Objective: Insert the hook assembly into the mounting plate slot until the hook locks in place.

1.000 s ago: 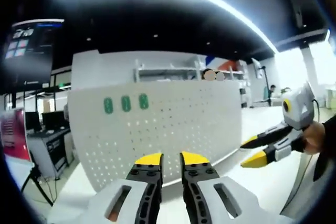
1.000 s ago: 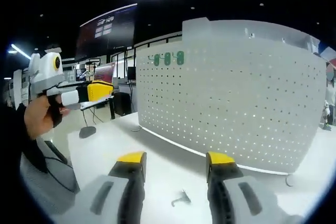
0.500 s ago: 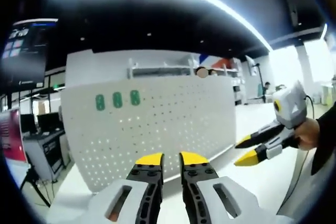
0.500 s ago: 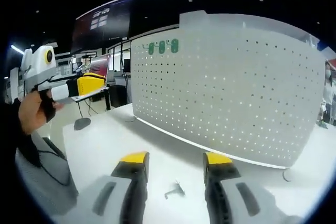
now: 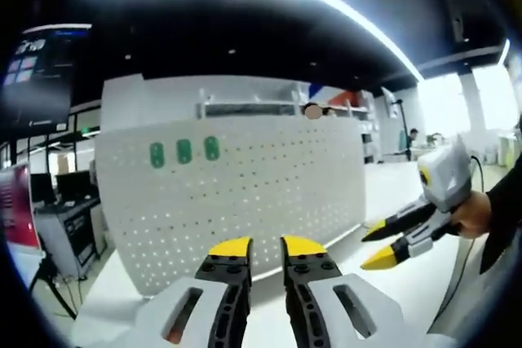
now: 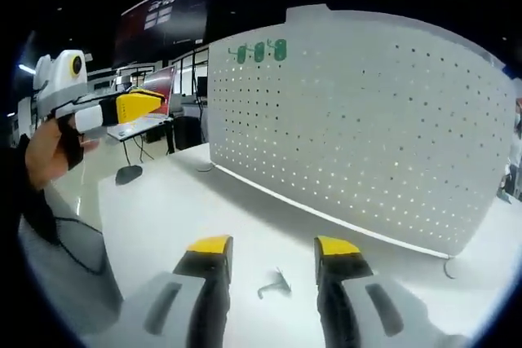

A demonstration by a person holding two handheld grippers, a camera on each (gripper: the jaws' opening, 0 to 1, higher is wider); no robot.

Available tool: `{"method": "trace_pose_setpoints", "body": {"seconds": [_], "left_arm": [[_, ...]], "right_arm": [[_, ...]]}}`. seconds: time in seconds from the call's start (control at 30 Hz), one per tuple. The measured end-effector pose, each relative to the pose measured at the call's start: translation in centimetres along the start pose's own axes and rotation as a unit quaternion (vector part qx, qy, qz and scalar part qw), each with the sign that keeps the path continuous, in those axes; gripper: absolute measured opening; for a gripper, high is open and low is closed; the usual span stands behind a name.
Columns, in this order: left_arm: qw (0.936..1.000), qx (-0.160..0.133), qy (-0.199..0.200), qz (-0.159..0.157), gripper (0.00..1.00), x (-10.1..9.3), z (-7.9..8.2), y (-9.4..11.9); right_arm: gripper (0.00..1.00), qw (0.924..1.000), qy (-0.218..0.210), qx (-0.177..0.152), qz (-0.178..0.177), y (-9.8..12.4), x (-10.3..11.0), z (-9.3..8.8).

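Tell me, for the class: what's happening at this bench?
A person holds a gripper in each hand in front of an upright white pegboard on a white table. The right gripper is open, with a small metal hook lying on the table between its jaws, not yet gripped. The left gripper is nearly closed and holds nothing. Three green tags sit high on the pegboard.

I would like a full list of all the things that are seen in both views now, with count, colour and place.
Pegboard: one, white, standing upright on the table.
Labels: three, green, top corner of the pegboard.
Hook: one, grey metal, lying on the table between the right claw's jaws.
Table: one, white, under the pegboard.
Wall screen: one, dark, high in the background.
Left claw: yellow tips, nearly closed, holding nothing.
Right claw: yellow tips, open, above the hook.
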State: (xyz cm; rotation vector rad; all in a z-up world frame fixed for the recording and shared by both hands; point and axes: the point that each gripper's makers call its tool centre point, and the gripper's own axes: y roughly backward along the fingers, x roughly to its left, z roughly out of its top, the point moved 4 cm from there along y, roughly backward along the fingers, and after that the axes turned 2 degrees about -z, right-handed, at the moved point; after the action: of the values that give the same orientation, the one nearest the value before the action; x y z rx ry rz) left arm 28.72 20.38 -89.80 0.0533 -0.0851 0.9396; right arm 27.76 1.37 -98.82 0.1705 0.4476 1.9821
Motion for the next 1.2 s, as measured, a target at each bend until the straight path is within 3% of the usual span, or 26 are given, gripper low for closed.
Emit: {"method": "trace_pose_setpoints", "body": {"seconds": [0.2, 0.43, 0.67, 0.9, 1.2], "left_arm": [[1.0000, 0.003, 0.006, 0.000, 0.16, 0.1, -0.1, 0.0], [0.9997, 0.010, 0.006, -0.023, 0.16, -0.8, -0.2, -0.3], [0.9992, 0.016, 0.010, -0.035, 0.16, -1.2, -0.5, -0.6], [0.9983, 0.032, 0.002, -0.048, 0.15, -1.8, -1.1, -0.8], [0.9976, 0.040, 0.004, -0.057, 0.14, -2.1, -1.4, -0.9]], "right_arm": [[0.35, 0.9996, 0.005, 0.025, 0.009, -0.6, 0.3, -1.1], [0.32, 0.9987, 0.007, 0.050, 0.008, -1.3, -0.3, -2.3], [0.24, 0.9962, 0.027, 0.082, 0.013, -2.9, -0.9, -3.7], [0.19, 0.9892, 0.030, 0.141, 0.028, -4.3, -1.2, -6.6], [0.11, 0.9844, 0.049, 0.166, 0.034, -5.2, -1.8, -8.4]]}}
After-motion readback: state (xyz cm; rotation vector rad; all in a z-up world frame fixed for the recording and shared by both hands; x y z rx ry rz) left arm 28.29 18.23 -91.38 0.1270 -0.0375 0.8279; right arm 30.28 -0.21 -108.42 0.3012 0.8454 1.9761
